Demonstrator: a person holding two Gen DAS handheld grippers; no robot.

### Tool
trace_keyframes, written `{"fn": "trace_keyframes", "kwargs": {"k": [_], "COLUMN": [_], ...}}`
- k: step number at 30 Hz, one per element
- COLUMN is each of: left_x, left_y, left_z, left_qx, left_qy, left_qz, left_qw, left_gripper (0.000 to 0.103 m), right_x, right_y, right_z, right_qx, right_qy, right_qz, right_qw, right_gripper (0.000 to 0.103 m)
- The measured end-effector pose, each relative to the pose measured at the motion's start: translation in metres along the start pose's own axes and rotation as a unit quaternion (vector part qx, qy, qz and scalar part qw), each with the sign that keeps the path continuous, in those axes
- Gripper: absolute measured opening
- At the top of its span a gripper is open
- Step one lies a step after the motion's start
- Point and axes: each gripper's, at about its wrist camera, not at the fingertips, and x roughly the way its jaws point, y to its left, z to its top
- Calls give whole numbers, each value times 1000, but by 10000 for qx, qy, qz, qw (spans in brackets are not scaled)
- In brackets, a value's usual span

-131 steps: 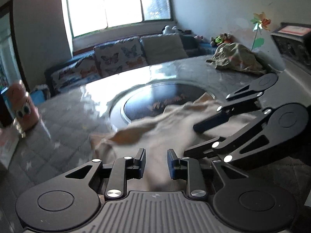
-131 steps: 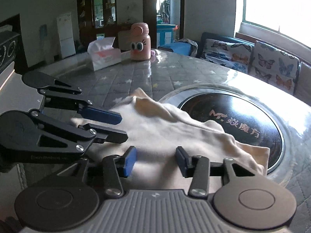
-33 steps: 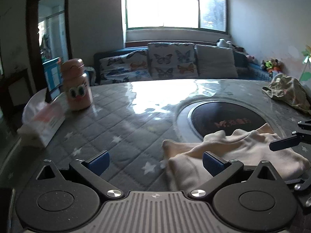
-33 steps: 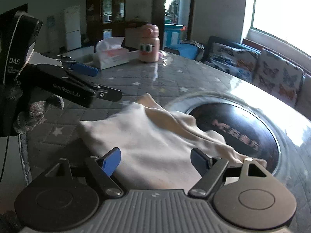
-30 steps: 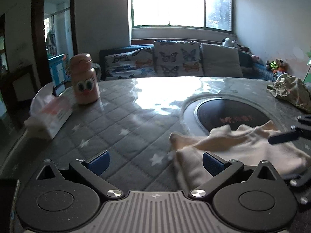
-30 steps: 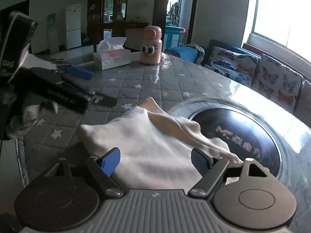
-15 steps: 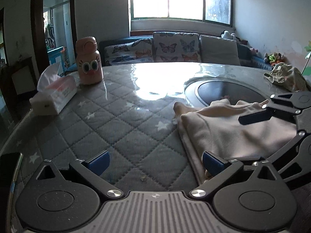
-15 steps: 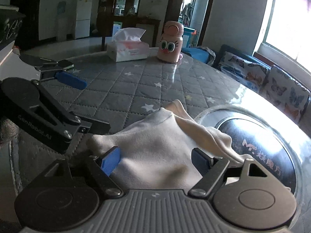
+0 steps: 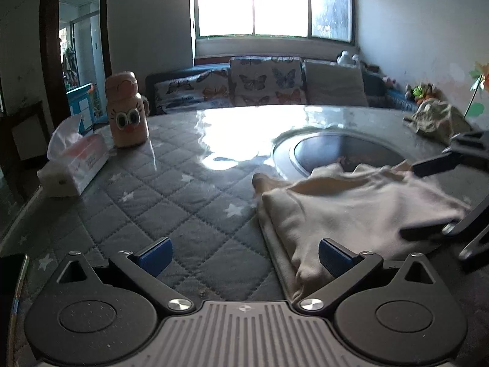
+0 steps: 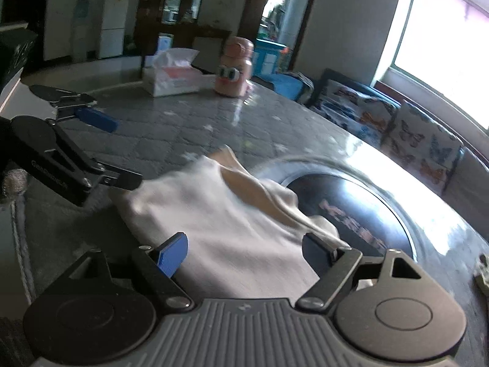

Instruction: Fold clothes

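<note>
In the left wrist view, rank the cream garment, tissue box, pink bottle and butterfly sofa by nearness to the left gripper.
From the left gripper:
1. Cream garment, right, by the fingertip.
2. Tissue box, left table edge.
3. Pink bottle, just behind the box.
4. Butterfly sofa, beyond the table.

Bright window [image 9: 272, 3], butterfly-print sofa [image 9: 259, 84], white walls [image 9: 415, 24], dark doorway [image 9: 76, 52], white fridge [image 10: 113, 23]

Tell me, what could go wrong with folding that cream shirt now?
Both grippers are open, so nothing holds the cream shirt.

1. The left gripper sits mostly over bare table, at the shirt's edge; closing there might catch little cloth.

2. A loose flap sticks up near the dark round plate; the right gripper could drag it and undo the fold.

3. A wide swing might bump the pink bottle or tissue box.
</note>
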Motion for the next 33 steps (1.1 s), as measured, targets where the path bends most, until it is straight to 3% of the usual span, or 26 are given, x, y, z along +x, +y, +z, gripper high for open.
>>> {"fn": "trace_keyframes", "kwargs": {"k": [7, 15, 21, 27, 33], "left_x": [7, 3, 8, 6, 10], "left_y": [-2, -3, -2, -3, -3], "left_z": [-6, -2, -5, -2, -4], "left_qx": [8, 55, 50, 134, 88], "left_qy": [148, 99, 195, 183, 244], "left_qz": [41, 58, 59, 80, 66], "left_qw": [9999, 9999, 9998, 9997, 9996], "left_gripper": [103, 103, 103, 103, 103], "right_x": [7, -8, -1, -23, -28], "right_y": [-15, -24, -32, -44, -59], "right_z": [-19, -22, -38, -40, -60], "right_qx": [101, 200, 345, 401, 703], "right_qy": [213, 59, 230, 114, 317], "right_qz": [-140, -294, -384, -583, -685], "right_qw": [9996, 9994, 9984, 9974, 9947], "right_gripper": [85, 85, 85, 85, 85]}}
